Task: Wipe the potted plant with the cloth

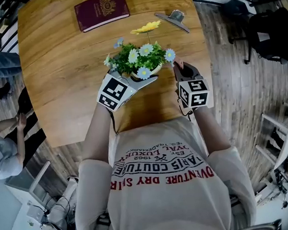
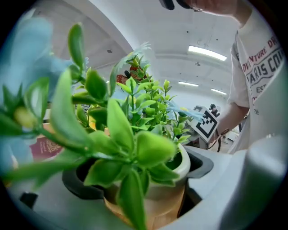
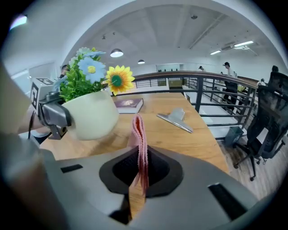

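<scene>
The potted plant [image 1: 140, 58] has green leaves, pale blue daisies and one yellow flower in a cream pot [image 3: 90, 116]. It is near the front middle of the wooden table [image 1: 59, 68]. My left gripper [image 1: 144, 80] is shut on the pot [image 2: 155, 186], one jaw on each side of it, and leaves fill most of the left gripper view. My right gripper [image 1: 180, 67] hovers just right of the plant. It is shut on a folded pink cloth [image 3: 139, 143] that stands upright between the jaws. The pot's underside is hidden, so I cannot tell whether it rests on the table.
At the table's far side lie a maroon book [image 1: 101, 11] and a metal clip [image 1: 173, 17]. A black railing [image 3: 211, 90] runs past the table's right edge, with an office chair [image 1: 269, 33] beyond it. A person [image 1: 5, 138] sits at the left.
</scene>
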Motion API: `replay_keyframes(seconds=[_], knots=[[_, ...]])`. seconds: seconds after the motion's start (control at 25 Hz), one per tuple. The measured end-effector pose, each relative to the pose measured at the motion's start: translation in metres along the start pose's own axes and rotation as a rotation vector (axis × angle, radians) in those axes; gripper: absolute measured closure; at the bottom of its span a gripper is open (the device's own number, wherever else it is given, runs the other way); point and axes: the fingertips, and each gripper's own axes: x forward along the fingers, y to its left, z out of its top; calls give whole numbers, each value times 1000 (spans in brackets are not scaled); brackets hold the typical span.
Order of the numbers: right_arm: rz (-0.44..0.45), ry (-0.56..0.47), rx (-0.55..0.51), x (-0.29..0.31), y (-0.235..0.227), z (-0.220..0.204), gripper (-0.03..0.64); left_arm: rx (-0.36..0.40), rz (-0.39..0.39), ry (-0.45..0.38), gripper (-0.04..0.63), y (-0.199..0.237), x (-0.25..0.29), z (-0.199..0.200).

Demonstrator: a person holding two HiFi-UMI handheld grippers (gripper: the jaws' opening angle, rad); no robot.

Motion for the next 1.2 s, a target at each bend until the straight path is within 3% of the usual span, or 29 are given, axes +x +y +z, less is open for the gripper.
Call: replay_keyframes(seconds=[0.16, 0.36, 0.52, 0.68, 0.96, 1.2], knots=[[129, -95, -66, -15, 41, 27, 580, -6, 25, -11, 60, -2, -21, 23], [259, -204, -231, -30, 87, 51, 580, -25, 34, -25, 60, -6, -38, 45], [308, -262, -372, -38, 111, 60, 581, -37, 12, -31, 60, -12, -49, 58], [364, -320, -447, -46, 131, 67, 581, -25, -25, -25, 60, -20, -57, 67], [405, -383, -426, -49, 149, 79, 581, -3, -26, -61, 60, -20, -64, 83], [463, -408, -451, -49, 179, 79, 581, -38, -7, -95, 60, -16, -65, 87]])
